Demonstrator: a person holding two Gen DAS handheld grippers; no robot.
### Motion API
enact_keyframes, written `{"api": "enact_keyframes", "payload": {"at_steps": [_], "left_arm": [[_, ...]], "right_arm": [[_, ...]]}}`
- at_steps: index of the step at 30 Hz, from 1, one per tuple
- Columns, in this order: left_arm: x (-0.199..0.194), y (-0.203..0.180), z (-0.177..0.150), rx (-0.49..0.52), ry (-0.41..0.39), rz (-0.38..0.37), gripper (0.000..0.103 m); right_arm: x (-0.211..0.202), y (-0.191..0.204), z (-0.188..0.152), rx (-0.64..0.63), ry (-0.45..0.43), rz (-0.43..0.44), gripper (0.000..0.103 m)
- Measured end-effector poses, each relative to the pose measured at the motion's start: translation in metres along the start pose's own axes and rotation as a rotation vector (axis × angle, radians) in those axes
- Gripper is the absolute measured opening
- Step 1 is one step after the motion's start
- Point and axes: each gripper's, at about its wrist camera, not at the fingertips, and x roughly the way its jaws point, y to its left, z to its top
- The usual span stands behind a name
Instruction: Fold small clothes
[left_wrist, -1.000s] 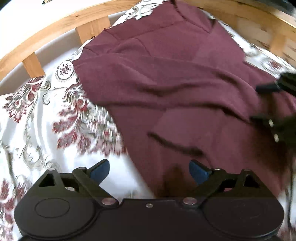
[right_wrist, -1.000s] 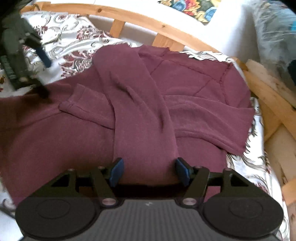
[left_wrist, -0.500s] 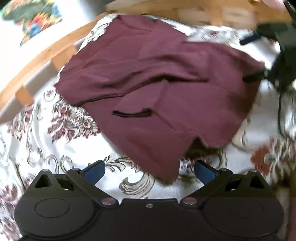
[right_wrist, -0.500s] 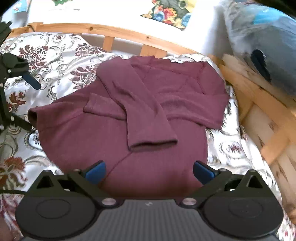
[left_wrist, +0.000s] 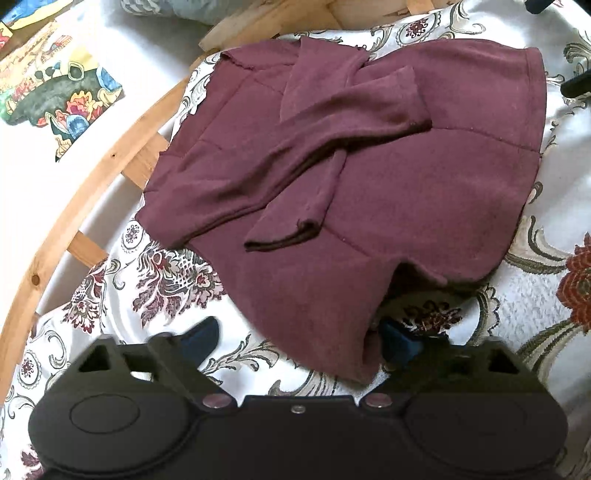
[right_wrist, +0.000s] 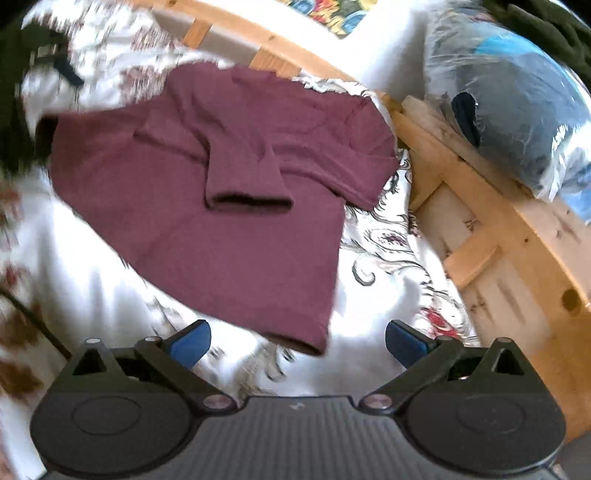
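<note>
A maroon sweater (left_wrist: 388, 177) lies flat on the floral bedsheet (left_wrist: 535, 314), both sleeves folded across its front. My left gripper (left_wrist: 301, 341) sits at the sweater's near hem. Its jaws are closing with the hem corner (left_wrist: 332, 343) between them; the blue pads (left_wrist: 201, 338) do not press it. In the right wrist view the sweater (right_wrist: 221, 229) is blurred. My right gripper (right_wrist: 297, 343) stands wide open at the other hem corner (right_wrist: 306, 332), which reaches just between the fingertips without touching either. The left gripper (right_wrist: 33, 74) shows as a dark blur at top left.
A curved wooden bed frame (left_wrist: 85, 206) borders the sheet on the left, and wooden slats (right_wrist: 480, 206) stand close on the right. A plastic-wrapped bundle (right_wrist: 517, 110) rests beyond the frame. A colourful picture (left_wrist: 55, 92) lies on the white surface outside it.
My right gripper opened off the sleeve, left it lying across the sweater's front, and drew back to the hem. My left gripper rolled and moved down to the opposite hem corner.
</note>
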Motion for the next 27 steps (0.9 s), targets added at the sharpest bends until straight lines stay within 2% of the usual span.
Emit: {"api": "enact_keyframes", "payload": {"at_steps": [4, 7, 11, 20, 25, 27], "left_arm": [[-0.001, 0.004, -0.001, -0.024, 0.015, 0.002, 0.045], [0.0, 0.014, -0.002, -0.069, 0.018, 0.017, 0.032], [-0.003, 0.038, 0.001, -0.179, -0.004, -0.002, 0.024], [-0.006, 0.089, 0.026, -0.377, -0.096, -0.012, 0.022], [-0.009, 0.102, 0.031, -0.429, -0.117, -0.01, 0.021], [-0.01, 0.104, 0.029, -0.446, -0.112, -0.015, 0.021]], "right_arm": [[0.009, 0.005, -0.008, -0.133, 0.031, -0.057, 0.103], [0.015, 0.009, -0.01, -0.199, 0.018, -0.06, 0.103], [0.024, 0.009, -0.01, -0.231, -0.008, -0.053, 0.103], [0.024, 0.013, -0.011, -0.262, -0.066, -0.018, 0.103], [0.032, 0.013, -0.006, -0.285, -0.073, -0.021, 0.102], [0.033, 0.012, -0.004, -0.294, -0.087, -0.025, 0.095]]}}
